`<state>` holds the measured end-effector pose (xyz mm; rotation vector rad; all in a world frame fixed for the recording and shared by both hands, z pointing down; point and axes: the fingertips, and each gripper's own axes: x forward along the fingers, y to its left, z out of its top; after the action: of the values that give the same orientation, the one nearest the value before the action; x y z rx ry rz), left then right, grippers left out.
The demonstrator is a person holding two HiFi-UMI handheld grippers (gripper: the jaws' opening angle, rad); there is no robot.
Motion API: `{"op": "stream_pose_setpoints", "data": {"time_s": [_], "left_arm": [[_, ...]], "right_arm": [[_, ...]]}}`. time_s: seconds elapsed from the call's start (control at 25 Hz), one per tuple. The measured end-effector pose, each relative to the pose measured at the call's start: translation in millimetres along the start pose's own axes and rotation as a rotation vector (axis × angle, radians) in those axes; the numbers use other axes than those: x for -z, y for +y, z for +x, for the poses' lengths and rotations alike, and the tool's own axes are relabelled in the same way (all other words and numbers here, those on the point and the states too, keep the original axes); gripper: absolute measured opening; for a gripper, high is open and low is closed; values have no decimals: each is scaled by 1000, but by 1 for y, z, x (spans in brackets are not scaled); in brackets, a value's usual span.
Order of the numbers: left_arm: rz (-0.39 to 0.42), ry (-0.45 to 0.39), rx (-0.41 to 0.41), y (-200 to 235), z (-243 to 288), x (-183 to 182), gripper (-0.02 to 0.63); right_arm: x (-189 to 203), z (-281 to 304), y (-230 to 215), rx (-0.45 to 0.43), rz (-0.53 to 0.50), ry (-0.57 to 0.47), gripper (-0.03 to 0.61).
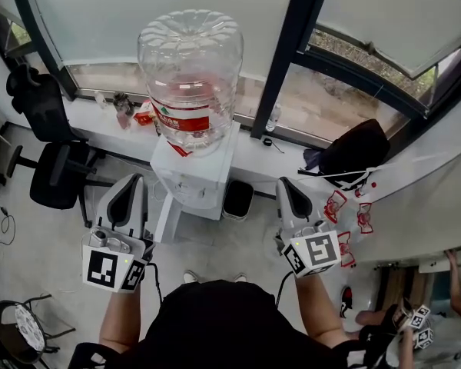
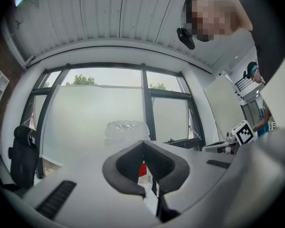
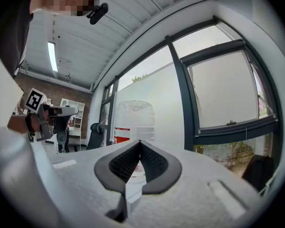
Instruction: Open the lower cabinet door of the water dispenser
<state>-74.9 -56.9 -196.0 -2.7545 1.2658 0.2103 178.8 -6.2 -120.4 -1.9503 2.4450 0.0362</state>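
Note:
The white water dispenser (image 1: 190,177) stands by the window sill with a big clear bottle (image 1: 189,75) on top. From above, its lower cabinet door cannot be made out. My left gripper (image 1: 131,183) is held in the air to the dispenser's left, apart from it, shut with nothing between its fingers. To the dispenser's right my right gripper (image 1: 286,184) is likewise shut and empty. In the left gripper view the left gripper (image 2: 143,142) points level at the bottle (image 2: 127,129). The right gripper (image 3: 140,142) also faces the bottle (image 3: 134,112) in the right gripper view.
A black bin (image 1: 237,198) stands right of the dispenser. Black office chairs (image 1: 58,171) are at the left, and a dark chair (image 1: 355,151) at the right. Small items lie on the window sill (image 1: 100,118). Another person with marker cubes (image 1: 416,319) is at lower right.

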Motion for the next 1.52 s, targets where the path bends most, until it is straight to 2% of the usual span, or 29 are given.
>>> {"op": "stream_pose_setpoints", "data": {"time_s": [0.36, 0.52, 0.8, 1.52], "left_arm": [[24, 6, -82, 15, -34, 0, 8], [30, 11, -99, 17, -39, 4, 8], [40, 11, -99, 14, -40, 5, 9], [55, 25, -127, 15, -51, 7, 8]], "right_arm": [[-6, -36, -28, 135, -21, -10, 5], [-3, -46, -36, 166, -14, -10, 5], [0, -46, -30, 156, 17, -19, 5], [4, -35, -13, 108, -9, -19, 5]]}}
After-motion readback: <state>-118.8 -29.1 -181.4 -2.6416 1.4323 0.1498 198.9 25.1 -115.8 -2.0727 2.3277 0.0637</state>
